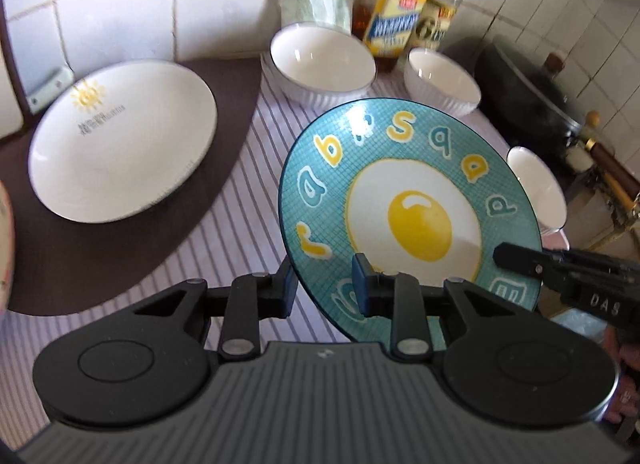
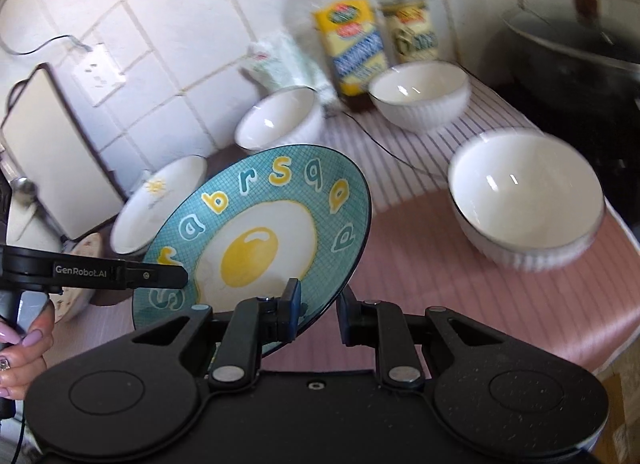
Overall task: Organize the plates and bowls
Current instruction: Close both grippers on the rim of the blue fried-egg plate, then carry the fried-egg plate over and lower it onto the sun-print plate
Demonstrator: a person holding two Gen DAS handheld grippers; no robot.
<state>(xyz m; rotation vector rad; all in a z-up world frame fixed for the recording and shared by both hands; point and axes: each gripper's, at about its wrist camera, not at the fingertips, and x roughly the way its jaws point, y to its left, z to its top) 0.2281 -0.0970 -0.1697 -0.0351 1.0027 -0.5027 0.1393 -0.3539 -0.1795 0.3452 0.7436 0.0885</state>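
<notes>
Teal plate (image 1: 404,199) with the fried-egg print is up off the counter, tilted, gripped from both sides: left gripper (image 1: 326,284) is clamped on its near rim, right gripper (image 2: 318,310) pinching the opposite edge. Behind it sit three white bowls (image 1: 322,59) on the striped mat (image 1: 240,199), a white plate (image 1: 124,139) on the brown mat (image 1: 100,260), oil bottles (image 1: 400,11) by the tiled wall

Teal plate (image 1: 408,199) bearing a fried-egg motif and ringed letters is hanging tilted above the desk; white plate (image 1: 124,139) and three white bowls (image 1: 322,59) (image 1: 442,79) (image 2: 524,199) are resting upright.
</notes>
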